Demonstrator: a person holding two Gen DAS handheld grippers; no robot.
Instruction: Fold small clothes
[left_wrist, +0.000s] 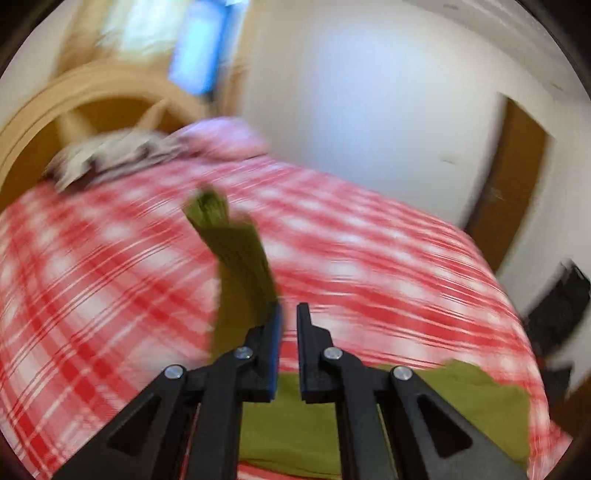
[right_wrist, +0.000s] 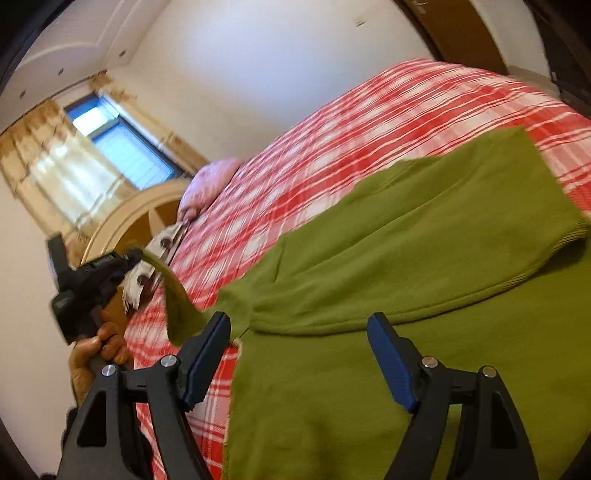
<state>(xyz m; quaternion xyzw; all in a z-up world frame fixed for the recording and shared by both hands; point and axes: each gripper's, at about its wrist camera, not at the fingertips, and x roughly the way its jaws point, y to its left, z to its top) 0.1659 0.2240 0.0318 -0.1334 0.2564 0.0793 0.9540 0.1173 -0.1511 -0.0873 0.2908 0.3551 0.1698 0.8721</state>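
The sweater (right_wrist: 406, 258) lies spread on the bed (right_wrist: 369, 110), directly under and ahead of the right tool (right_wrist: 299, 319). That tool's jaws stand wide apart above the green body and grip nothing.

One sleeve (right_wrist: 177, 295) is off the bed. It rises as a narrow strip from the shoulder, just beyond the right tool's left finger, up and to the left to the tip of the left tool (right_wrist: 136, 254), which a hand (right_wrist: 99, 347) holds out to the side of the bed. In the left wrist view, which is blurred, that tool's jaws are almost together and the strip runs away from their tips. So I take it as clamped on the sleeve's end, though the contact itself is not sharp.

The coming move turns on this: the sleeve's long axis points out and away from the body, while the body lies to the right of the left tool. The fold probably calls for that tool to carry the sleeve back across, towards the right tool. The right tool is nearer the body and is placed to pin or smooth it.

Count: one sweater, one lifted sleeve, two tools, one hand in view. There is also one pillow (right_wrist: 210, 181) and one patterned cloth (right_wrist: 140, 284), both at the head of the bed and well apart from the sweater.
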